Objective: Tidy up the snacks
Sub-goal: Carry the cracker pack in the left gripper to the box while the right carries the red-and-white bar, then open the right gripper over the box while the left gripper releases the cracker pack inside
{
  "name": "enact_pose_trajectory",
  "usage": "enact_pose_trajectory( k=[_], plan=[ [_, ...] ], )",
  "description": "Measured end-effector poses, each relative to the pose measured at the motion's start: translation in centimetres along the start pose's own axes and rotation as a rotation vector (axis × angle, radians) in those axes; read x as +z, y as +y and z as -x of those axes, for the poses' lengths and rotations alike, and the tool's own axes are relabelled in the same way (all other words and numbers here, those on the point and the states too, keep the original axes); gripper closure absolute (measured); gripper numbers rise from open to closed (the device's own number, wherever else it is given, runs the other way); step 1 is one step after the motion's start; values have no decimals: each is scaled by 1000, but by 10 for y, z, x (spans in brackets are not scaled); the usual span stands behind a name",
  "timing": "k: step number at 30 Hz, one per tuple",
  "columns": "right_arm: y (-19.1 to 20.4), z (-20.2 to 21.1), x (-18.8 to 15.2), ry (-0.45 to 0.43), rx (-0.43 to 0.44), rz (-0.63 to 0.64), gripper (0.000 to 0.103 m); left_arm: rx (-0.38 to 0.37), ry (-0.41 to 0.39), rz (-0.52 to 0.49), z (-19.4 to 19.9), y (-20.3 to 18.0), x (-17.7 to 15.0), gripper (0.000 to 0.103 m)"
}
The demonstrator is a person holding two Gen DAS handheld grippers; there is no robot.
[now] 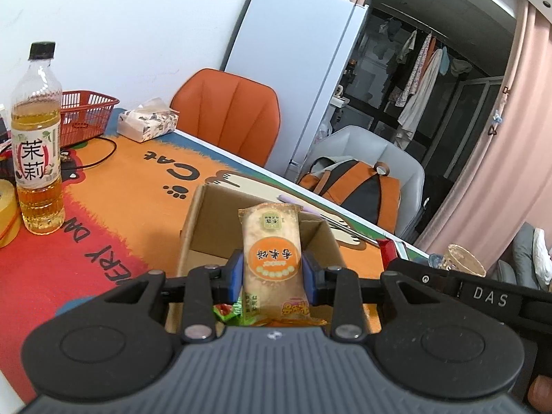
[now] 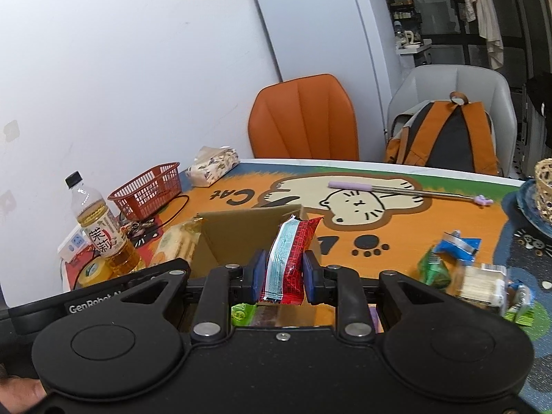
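My left gripper (image 1: 272, 272) is shut on an orange rice-cracker packet (image 1: 270, 241), held upright over the open cardboard box (image 1: 193, 227). Green and red wrappers (image 1: 229, 312) show below it inside the box. My right gripper (image 2: 282, 272) is shut on a red and pale-blue snack packet (image 2: 288, 258), also above the cardboard box (image 2: 238, 238). In the right wrist view the rice-cracker packet (image 2: 176, 245) shows at the box's left, with the left gripper's body below it. Several loose snack packets (image 2: 465, 272) lie on the mat to the right.
A tea bottle (image 1: 36, 145) stands left of the box, near a yellow tape roll (image 1: 7, 207), a red basket (image 1: 86, 114) and a tissue pack (image 1: 146, 122). A metal straw (image 2: 407, 191) and woven holder (image 2: 545, 186) lie far right. Orange chair (image 2: 303, 120) and backpack (image 2: 445, 138) beyond.
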State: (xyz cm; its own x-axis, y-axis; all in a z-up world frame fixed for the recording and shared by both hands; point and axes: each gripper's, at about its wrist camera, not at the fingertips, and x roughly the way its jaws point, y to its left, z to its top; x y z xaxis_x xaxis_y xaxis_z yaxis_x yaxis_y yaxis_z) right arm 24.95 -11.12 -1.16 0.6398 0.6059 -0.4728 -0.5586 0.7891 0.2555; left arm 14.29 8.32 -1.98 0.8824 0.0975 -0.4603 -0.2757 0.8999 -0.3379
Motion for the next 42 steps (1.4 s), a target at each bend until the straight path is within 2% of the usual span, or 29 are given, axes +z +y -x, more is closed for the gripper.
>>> enact_pose_trajectory(
  k=[17,19,25,27,28,29,35,37,39,42],
  plan=[
    [16,-43,16,29,21,25,79,9,38,37,-46,19,14,69],
    [16,-47,18,28,24,21,79,34,32,46,-46,21,16,65],
    [17,-56,20,28,30,12,78,47,26,73,-43,31,20,59],
    [17,-56,21,21,38,12,72,50,30,80,-41,33,20,57],
    [17,-56,20,21,39,10,64,51,31,80,-39,33,19,57],
    [16,-55,20,23,38,6,61,53,33,77,-39,33,19,56],
    [3,-38,18,18,19,-33,61,53,34,71,-33,24,15,42],
    [-3,-31,17,13,9,-42,60,51,30,68,-30,19,14,32],
    [-10,-22,15,6,-2,-59,57,55,26,65,-27,14,12,26],
    [-19,-11,12,-9,-24,-81,46,47,32,46,-24,4,8,24]
  ],
)
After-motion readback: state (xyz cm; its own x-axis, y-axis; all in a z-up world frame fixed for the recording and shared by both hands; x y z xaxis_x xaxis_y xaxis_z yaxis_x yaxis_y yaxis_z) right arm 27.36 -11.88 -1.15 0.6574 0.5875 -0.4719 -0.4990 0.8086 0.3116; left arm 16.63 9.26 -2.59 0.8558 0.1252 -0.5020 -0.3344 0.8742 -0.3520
